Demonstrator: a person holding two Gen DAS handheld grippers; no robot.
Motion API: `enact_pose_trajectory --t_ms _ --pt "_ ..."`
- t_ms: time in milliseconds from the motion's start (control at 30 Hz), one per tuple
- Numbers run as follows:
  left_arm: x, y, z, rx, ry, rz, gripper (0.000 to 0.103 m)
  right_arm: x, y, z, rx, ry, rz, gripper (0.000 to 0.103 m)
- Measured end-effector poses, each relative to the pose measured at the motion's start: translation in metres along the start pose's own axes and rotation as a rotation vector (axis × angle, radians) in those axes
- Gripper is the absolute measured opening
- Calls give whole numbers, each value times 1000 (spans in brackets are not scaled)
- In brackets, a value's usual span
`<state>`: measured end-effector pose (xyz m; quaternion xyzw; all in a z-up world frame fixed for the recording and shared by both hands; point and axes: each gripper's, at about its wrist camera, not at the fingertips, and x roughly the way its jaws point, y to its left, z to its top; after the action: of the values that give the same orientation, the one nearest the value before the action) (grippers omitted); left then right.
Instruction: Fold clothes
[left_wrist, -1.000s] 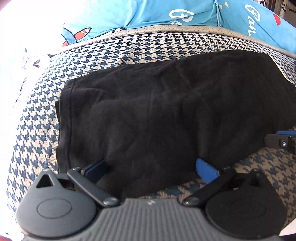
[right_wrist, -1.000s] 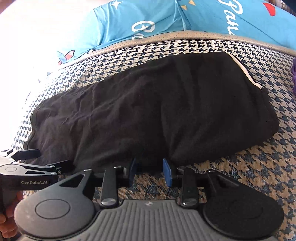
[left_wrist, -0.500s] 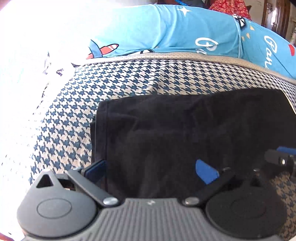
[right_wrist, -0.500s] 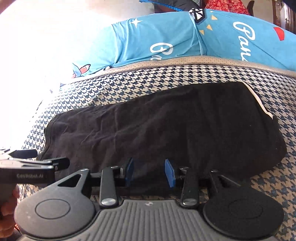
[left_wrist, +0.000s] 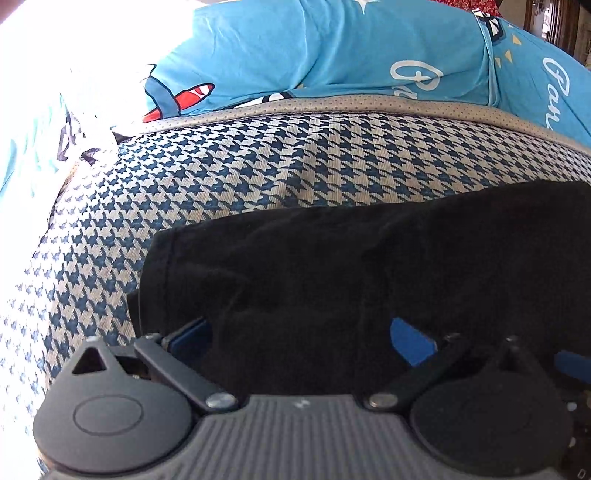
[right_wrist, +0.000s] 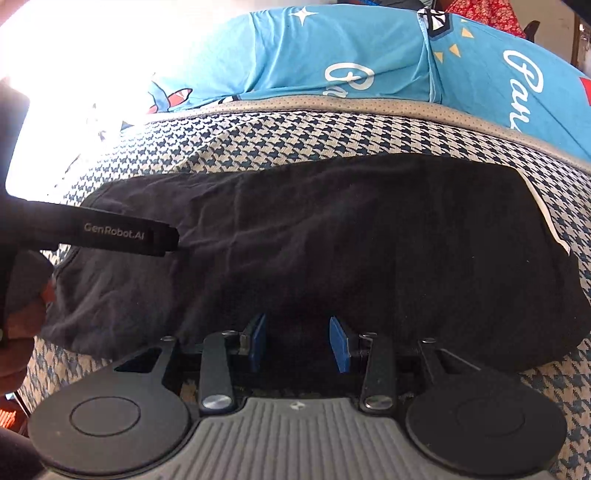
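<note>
Since the earlier frames, the left gripper (left_wrist: 301, 339) has been carried rightward over the black garment (right_wrist: 332, 240), and the cloth's near edge has been lifted. The garment is seen as a long folded band, creased, with a white trim at its right end, lying on the houndstooth cushion (right_wrist: 258, 136). Cloth lies between both grippers' parted blue pads, the right gripper (right_wrist: 297, 343) included; whether it is clamped cannot be told.

We count one black garment (right_wrist: 332, 251) on one houndstooth-patterned surface (left_wrist: 229, 184). Behind it we count two blue printed pillows (right_wrist: 332, 55) — side by side, meeting at a seam. We count two grippers: the left gripper (left_wrist: 299, 332) and the right gripper (right_wrist: 297, 339). Each carries two blue finger pads (right_wrist: 340, 345) — four pads in total.
</note>
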<state>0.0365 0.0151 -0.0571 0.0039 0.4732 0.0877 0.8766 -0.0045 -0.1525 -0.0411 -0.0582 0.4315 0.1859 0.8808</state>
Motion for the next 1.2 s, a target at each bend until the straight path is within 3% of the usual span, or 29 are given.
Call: enact_pose_trajectory --t_ms 333,667,1033,1200 --pt "-5 20 -20 -34 40 -40 103 -5 4 -12 -154 21 27 43" --pt "-14 27 -33 6 45 -14 103 -17 -1 -26 -257 47 96 48" --pt "-33 38 -59 52 68 -23 103 -22 -8 -29 -261 84 153 49" --pt "-41 37 -55 21 57 -37 103 -26 -14 -23 -176 52 198 49"
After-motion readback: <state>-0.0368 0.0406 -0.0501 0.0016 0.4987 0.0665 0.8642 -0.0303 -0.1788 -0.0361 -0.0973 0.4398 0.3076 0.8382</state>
